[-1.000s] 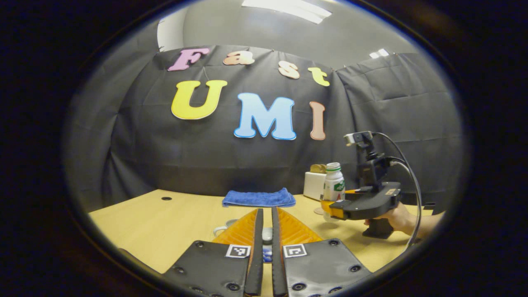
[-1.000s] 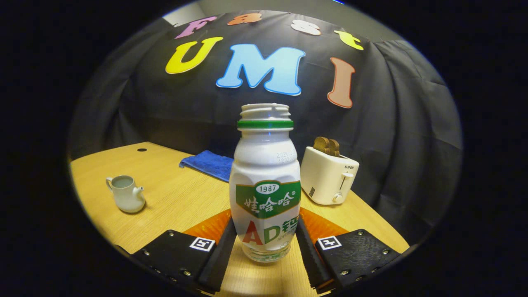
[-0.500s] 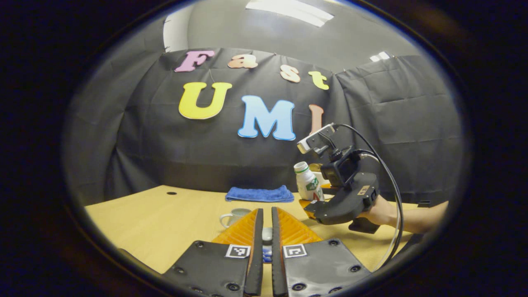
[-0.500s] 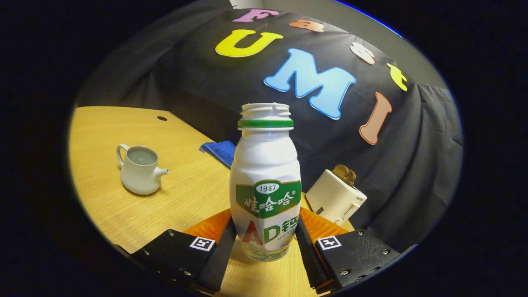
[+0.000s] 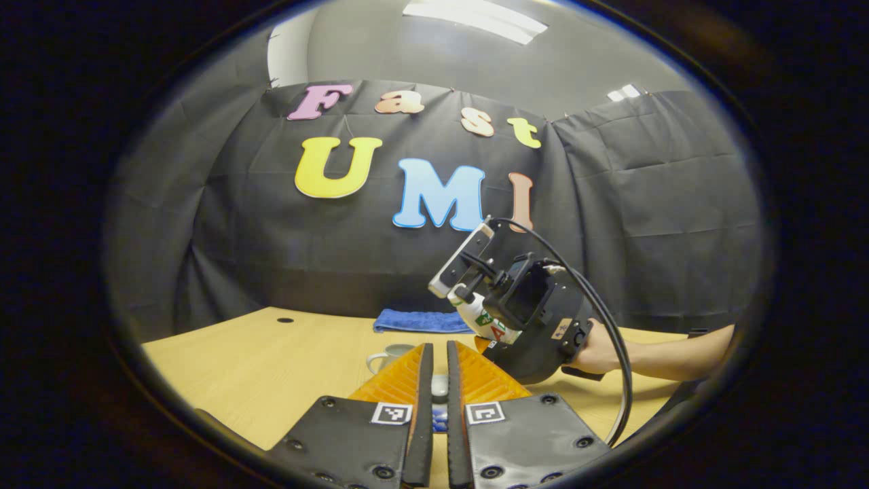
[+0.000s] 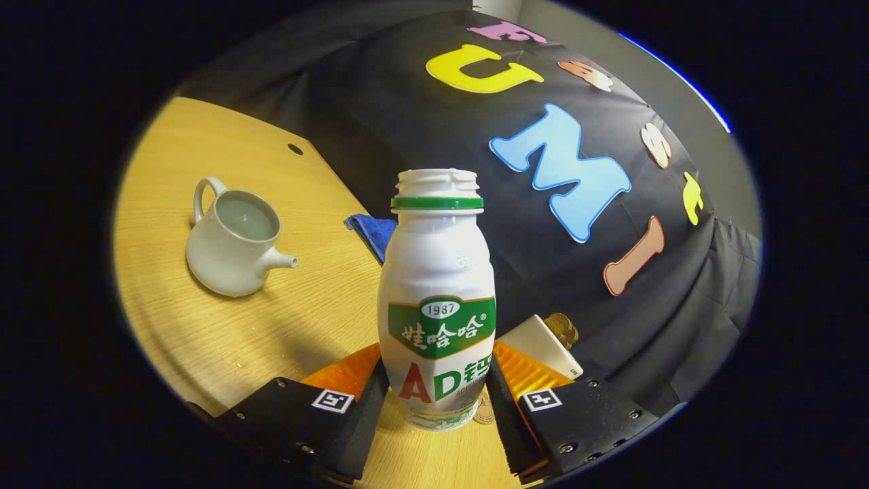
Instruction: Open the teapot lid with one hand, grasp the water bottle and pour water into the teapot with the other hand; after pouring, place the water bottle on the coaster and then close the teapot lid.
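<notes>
The teapot (image 6: pixel 234 243) stands lidless near the surface's (image 6: pixel 204 339) left edge. The left gripper (image 5: pixel 434 390) has its jaws closed on the small lid (image 5: pixel 440 386) (partly hidden). The right gripper (image 6: pixel 434 401) clamps the uncapped water bottle (image 6: pixel 438 299), tilted toward the teapot. Pouring, the coaster (image 6: pixel 483 412) placement and re-lidding remain.

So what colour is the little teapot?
The teapot is plain white, best seen in the right gripper view.
</notes>
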### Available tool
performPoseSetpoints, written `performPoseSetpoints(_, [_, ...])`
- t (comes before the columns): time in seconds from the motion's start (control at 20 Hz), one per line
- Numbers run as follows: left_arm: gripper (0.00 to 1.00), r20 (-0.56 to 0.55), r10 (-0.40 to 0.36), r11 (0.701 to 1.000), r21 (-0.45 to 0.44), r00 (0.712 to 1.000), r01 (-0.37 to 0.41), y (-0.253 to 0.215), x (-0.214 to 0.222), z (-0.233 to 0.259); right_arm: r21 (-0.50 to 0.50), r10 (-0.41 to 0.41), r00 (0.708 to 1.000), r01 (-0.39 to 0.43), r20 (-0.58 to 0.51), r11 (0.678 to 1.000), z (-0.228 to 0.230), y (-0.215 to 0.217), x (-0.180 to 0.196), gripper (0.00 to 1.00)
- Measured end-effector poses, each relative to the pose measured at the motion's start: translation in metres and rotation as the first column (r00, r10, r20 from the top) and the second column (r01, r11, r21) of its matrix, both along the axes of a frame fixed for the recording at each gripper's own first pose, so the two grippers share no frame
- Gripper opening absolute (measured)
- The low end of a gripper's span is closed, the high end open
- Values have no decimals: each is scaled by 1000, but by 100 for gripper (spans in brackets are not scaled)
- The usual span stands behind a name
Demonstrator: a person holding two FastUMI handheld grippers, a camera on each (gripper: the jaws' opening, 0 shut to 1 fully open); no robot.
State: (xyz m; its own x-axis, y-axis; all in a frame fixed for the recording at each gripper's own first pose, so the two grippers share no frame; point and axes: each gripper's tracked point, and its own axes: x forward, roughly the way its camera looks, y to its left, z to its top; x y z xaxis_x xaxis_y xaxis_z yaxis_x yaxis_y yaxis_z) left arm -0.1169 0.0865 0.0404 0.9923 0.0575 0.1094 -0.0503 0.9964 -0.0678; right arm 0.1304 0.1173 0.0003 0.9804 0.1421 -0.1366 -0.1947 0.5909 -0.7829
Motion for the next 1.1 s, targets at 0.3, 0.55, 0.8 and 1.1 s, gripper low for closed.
performPoseSetpoints(0.3, [15, 14, -29, 1000, 2, 999, 29, -6, -7, 4, -155, 41, 999, -40, 5, 987, -8, 18, 3, 75])
performPoseSetpoints(0.55, [19, 1, -20, 1000, 9, 1000, 20, -2, -15, -3, -266, 67, 997, -57, 28, 962, -9, 27, 9, 76])
performPoseSetpoints(0.8, [19, -17, -16, 1000, 9, 1000, 16, 1, -12, -12, -373, 91, 994, -61, 63, 926, -13, 35, 13, 76])
performPoseSetpoints(1.1, [19, 0, -5, 999, 35, 1000, 5, 3, -17, -5, -466, 106, 989, -48, 98, 883, -10, 38, 17, 76])
